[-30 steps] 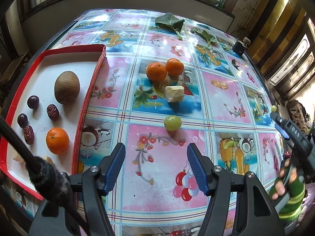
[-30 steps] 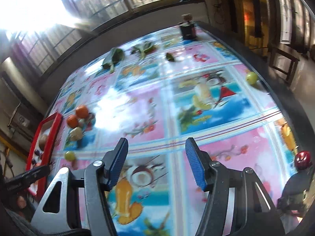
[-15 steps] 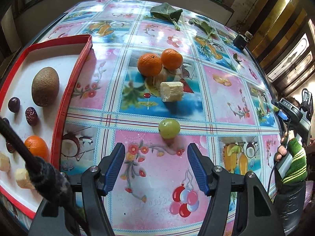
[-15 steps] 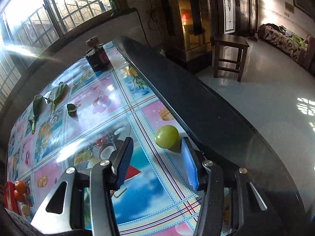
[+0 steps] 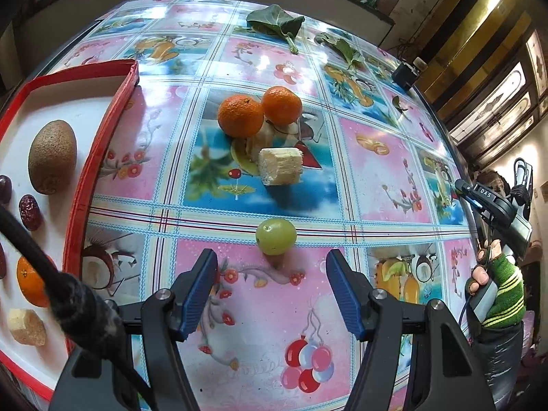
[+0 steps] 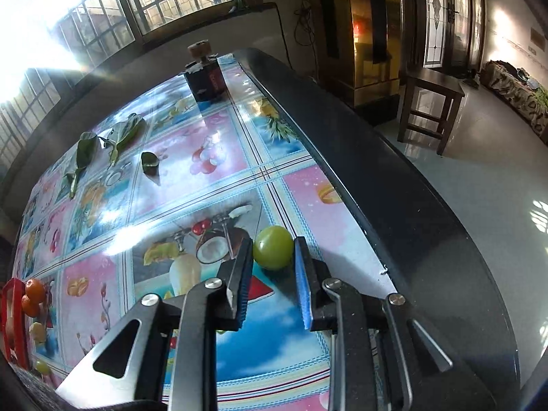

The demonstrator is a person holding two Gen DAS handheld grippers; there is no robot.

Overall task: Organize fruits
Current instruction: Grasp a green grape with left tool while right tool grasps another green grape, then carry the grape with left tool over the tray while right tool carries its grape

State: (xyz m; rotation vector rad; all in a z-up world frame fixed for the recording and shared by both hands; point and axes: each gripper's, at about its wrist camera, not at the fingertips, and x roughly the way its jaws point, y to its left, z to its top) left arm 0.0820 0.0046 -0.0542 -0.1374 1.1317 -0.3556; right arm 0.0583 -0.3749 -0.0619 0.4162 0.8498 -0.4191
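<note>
Our right gripper (image 6: pixel 274 257) is clamped on a green grape (image 6: pixel 273 247) near the table's dark edge (image 6: pixel 394 212). Our left gripper (image 5: pixel 272 270) stands open and empty above the tablecloth, just short of a second grape (image 5: pixel 275 235). The red tray (image 5: pixel 102 144) lies to its left.

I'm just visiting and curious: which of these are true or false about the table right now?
1. The right gripper has closed its fingers on a green grape. True.
2. The left gripper holds an orange. False: it is open and empty, with another green grape ahead of it.
3. The kiwi lies in the red tray. True.
4. Two oranges sit inside the tray. False: those two are on the tablecloth.
</note>
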